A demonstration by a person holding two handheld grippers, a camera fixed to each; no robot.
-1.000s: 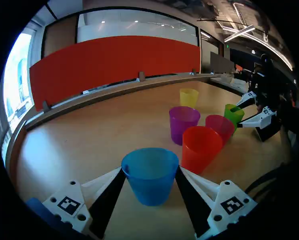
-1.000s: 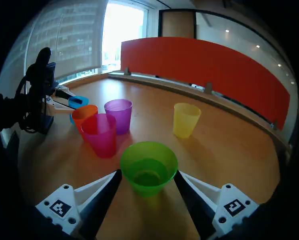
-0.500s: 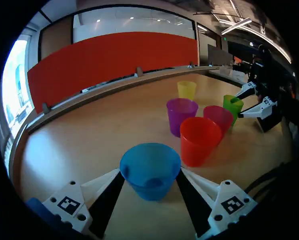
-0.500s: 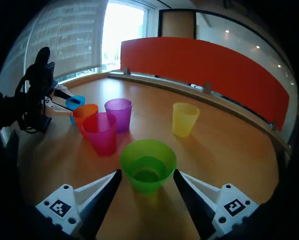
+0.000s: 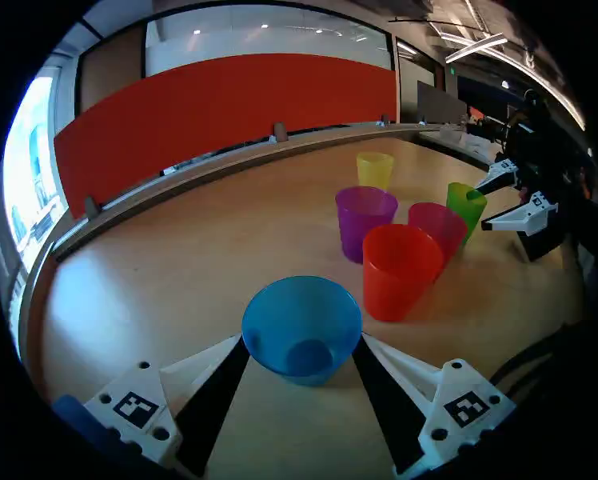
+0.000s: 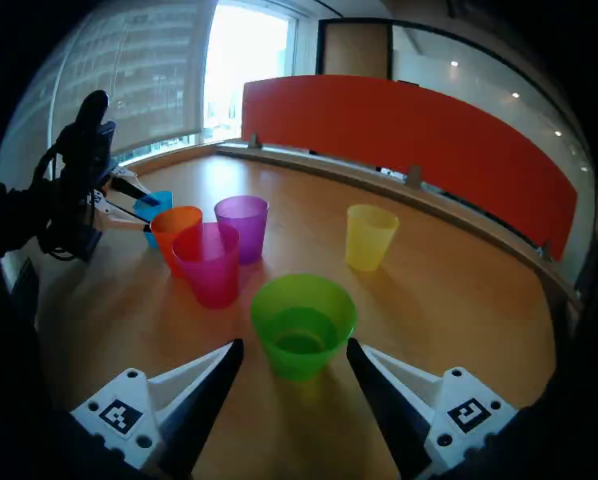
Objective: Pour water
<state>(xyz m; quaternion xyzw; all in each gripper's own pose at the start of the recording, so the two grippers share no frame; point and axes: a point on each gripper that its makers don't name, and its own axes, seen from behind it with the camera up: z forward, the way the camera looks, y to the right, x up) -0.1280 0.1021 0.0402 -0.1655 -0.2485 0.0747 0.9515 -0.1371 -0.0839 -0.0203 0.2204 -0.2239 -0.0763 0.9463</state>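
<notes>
A blue cup (image 5: 301,324) stands upright between the fingers of my left gripper (image 5: 300,340), and both fingertips touch its sides; I see down to its bottom. A green cup (image 6: 303,320) holding a little water (image 6: 301,342) sits on the wooden table (image 6: 459,304) just ahead of my right gripper (image 6: 293,346). Bare wood shows between its left fingertip and the cup wall. In the right gripper view, the left gripper (image 6: 145,211) holds the blue cup (image 6: 157,202) at far left. The left gripper view has the right gripper (image 5: 481,210) beside the green cup (image 5: 464,206).
Orange (image 5: 399,268), pink (image 5: 436,228), purple (image 5: 363,216) and yellow (image 5: 375,168) cups stand grouped between the two grippers. A red partition (image 5: 219,112) runs along the table's far edge. Bare wood lies left of the blue cup.
The left view has tipped downward, so the blue cup's inside shows more. The green cup now sits slightly farther from the right fingertips and a little to the right.
</notes>
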